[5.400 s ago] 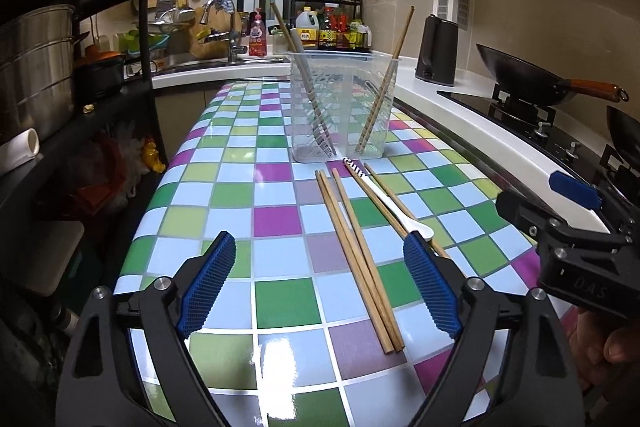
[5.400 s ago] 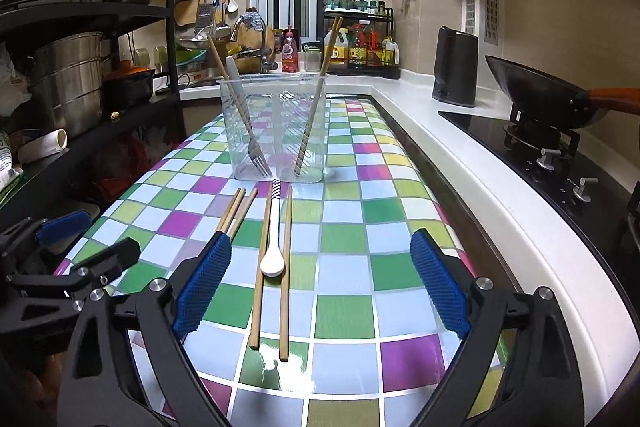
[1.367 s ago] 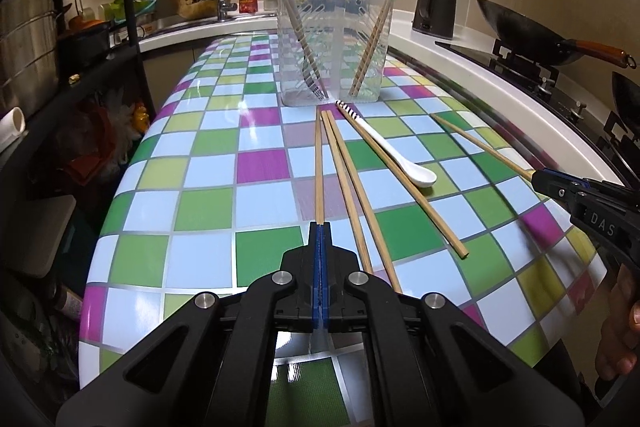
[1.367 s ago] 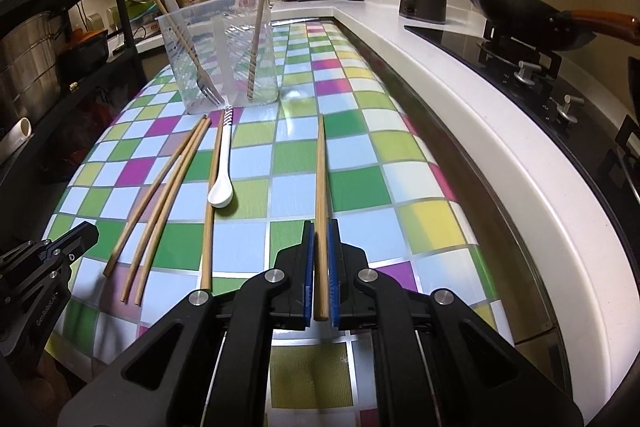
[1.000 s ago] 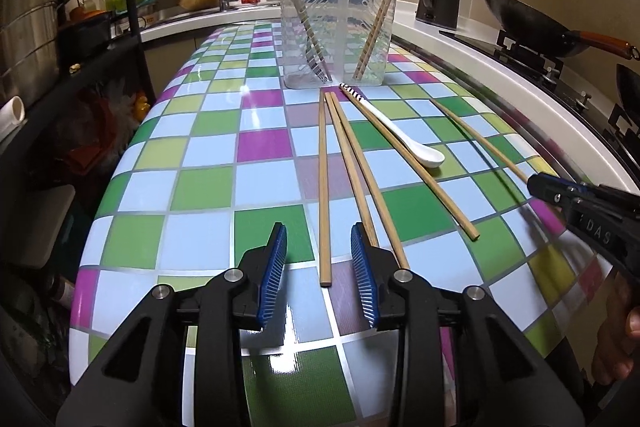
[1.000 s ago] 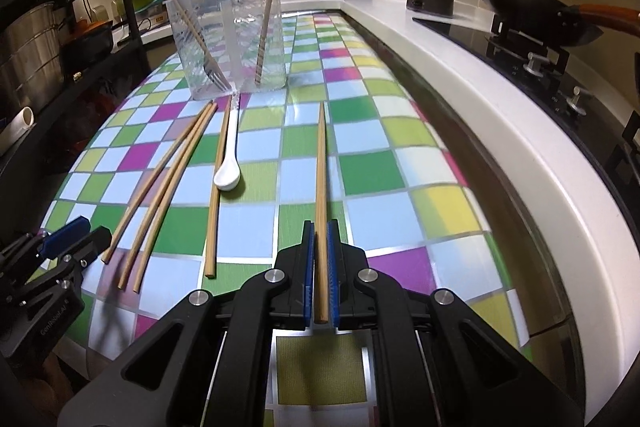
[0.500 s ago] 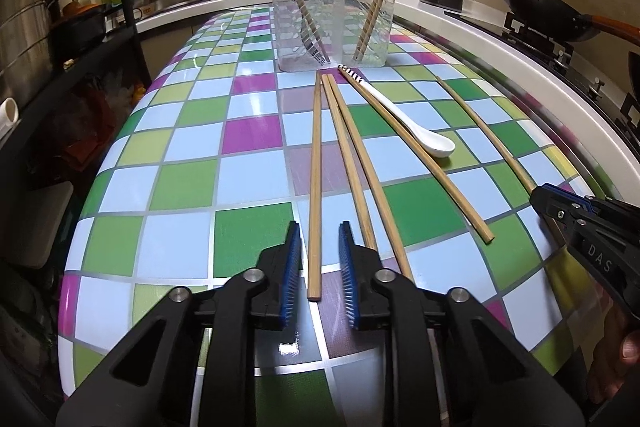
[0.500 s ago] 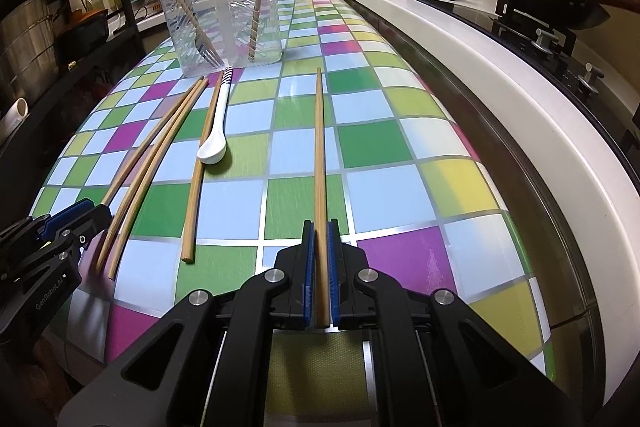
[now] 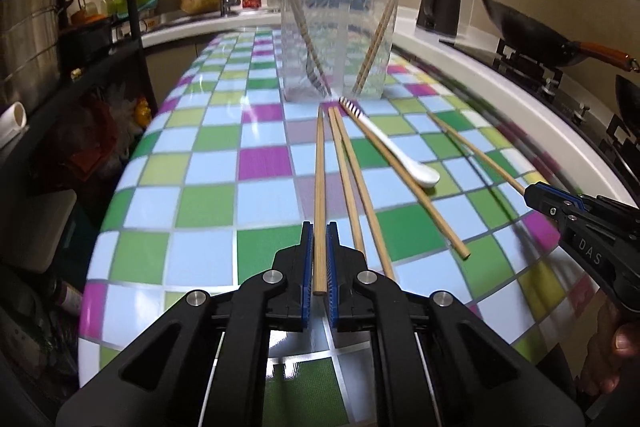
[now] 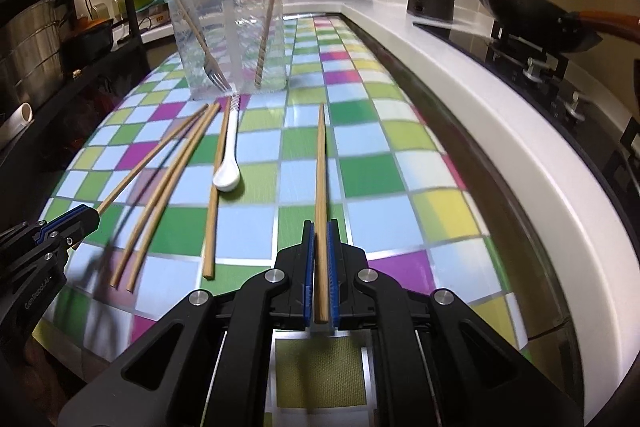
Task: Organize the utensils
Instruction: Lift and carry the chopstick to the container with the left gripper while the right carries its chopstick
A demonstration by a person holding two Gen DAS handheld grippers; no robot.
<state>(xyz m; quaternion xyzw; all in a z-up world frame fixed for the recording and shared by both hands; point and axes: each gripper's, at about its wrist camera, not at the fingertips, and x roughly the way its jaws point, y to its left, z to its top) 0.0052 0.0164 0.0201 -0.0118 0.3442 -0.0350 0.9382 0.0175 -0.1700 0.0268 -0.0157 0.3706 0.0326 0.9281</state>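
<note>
- Left gripper (image 9: 319, 259): the jaws have just been closing and now pinch the near end of one chopstick (image 9: 319, 187). Gripping at the butt end leaves the full shaft free to lead into a container.
- Right gripper (image 10: 320, 267): pads pressed onto a second chopstick (image 10: 320, 179), likewise held at its near end, shaft pointing ahead.
- Loose items: three chopsticks (image 9: 352, 187) and a white spoon (image 9: 400, 155) lie on the checkered table (image 9: 200, 203), between the grippers.
- Clear holder (image 9: 340, 43): stands upright at the far end and already contains a fork (image 10: 214, 71) and chopsticks, apparently in separate compartments; judged to be the destination.
</note>
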